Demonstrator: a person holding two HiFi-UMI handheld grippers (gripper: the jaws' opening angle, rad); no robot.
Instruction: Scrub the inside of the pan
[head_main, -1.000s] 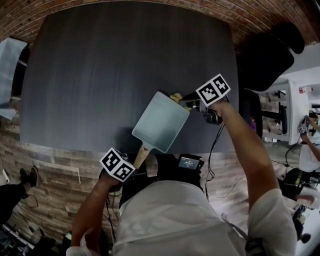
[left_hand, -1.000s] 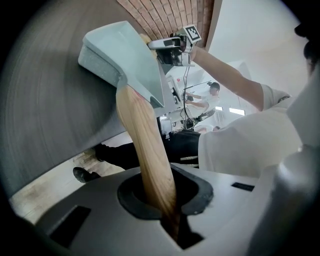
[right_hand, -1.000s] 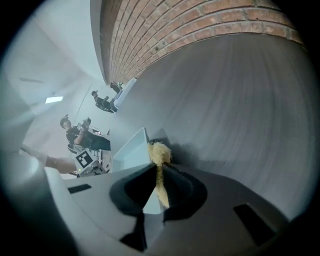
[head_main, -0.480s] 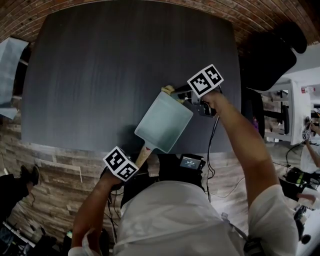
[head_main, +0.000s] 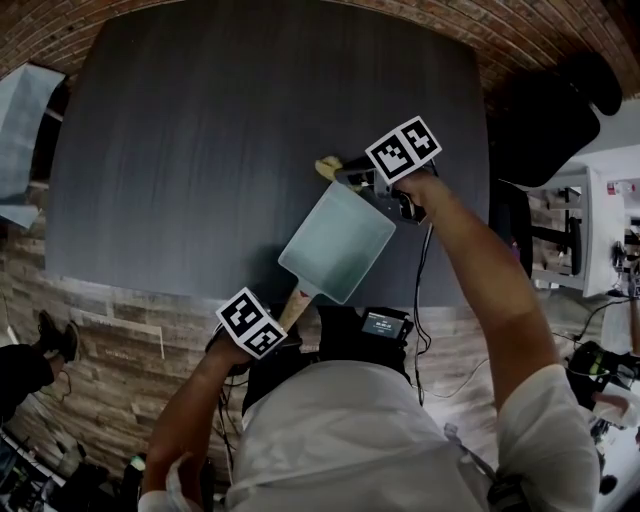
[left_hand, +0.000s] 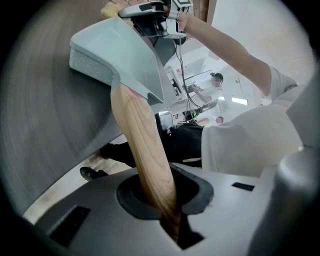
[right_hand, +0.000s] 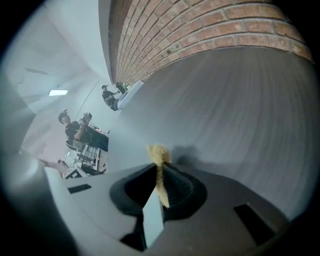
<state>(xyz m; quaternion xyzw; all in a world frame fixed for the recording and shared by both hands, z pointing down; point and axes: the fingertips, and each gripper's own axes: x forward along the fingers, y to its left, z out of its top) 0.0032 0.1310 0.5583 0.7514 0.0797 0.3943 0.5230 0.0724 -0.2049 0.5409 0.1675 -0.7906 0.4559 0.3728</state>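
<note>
A pale green square pan (head_main: 335, 243) lies tilted over the near edge of the dark table (head_main: 200, 150). Its wooden handle (head_main: 293, 305) points toward me. My left gripper (head_main: 272, 325) is shut on that handle (left_hand: 142, 150), which runs up between the jaws to the pan (left_hand: 120, 50). My right gripper (head_main: 350, 172) reaches over the pan's far corner, shut on a yellow sponge (head_main: 327, 167). In the right gripper view the sponge (right_hand: 158, 152) sticks out from the shut right gripper (right_hand: 159, 172), beside a pale flat strip I cannot identify. The left gripper view shows the right gripper (left_hand: 150, 10) above the pan.
A brick wall (head_main: 480, 30) runs behind the table. A black chair (head_main: 545, 110) stands to the right. A small black device (head_main: 383, 323) with a cable sits at the table's near edge. People stand far off in the room (right_hand: 80, 127).
My right gripper has carried the sponge up and to the left along the pan's far edge, from its right corner to its far corner. The pan and left gripper have shifted slightly right.
</note>
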